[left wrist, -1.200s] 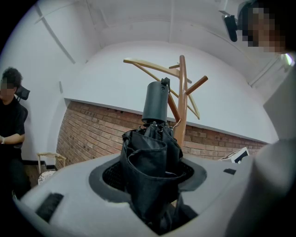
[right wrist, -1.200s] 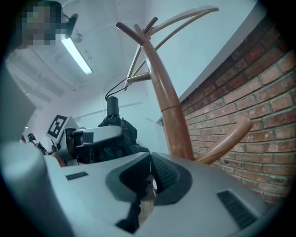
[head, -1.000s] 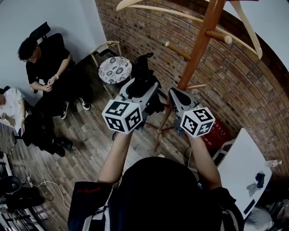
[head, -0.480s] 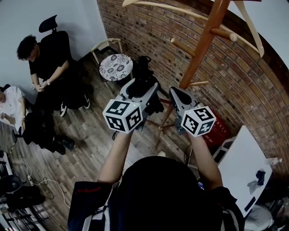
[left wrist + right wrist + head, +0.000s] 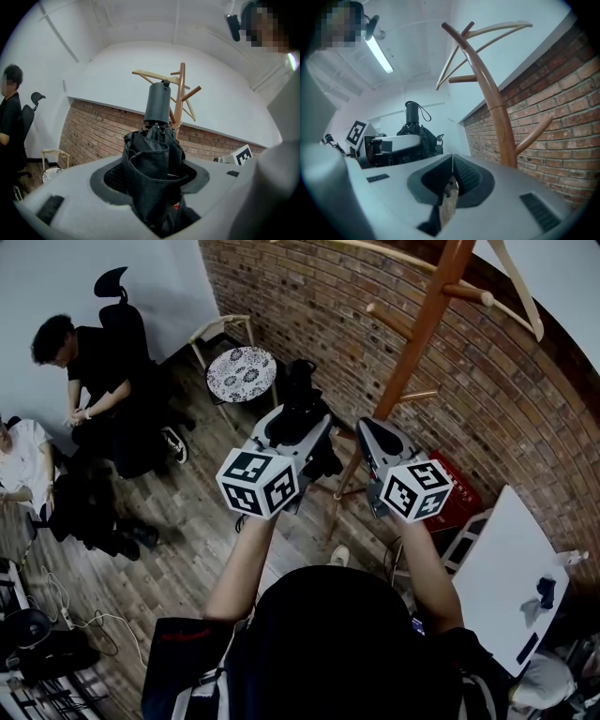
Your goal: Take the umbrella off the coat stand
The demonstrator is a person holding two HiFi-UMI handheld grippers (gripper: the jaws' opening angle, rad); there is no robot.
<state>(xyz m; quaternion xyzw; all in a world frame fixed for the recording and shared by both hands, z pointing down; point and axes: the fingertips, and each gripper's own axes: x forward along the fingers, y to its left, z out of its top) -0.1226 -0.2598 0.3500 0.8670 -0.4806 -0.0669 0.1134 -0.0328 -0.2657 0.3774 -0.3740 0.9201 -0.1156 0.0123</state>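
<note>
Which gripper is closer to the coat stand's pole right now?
Right. The right gripper sits just beside the pole of the coat stand; the left gripper, clamped on the umbrella, is farther off to the pole's left.

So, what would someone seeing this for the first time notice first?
A folded black umbrella stands clamped in the left gripper, handle up, already off the wooden coat stand that rises by the brick wall ahead. The right gripper is shut and empty beside it, and a person in black sits at the left.
</note>
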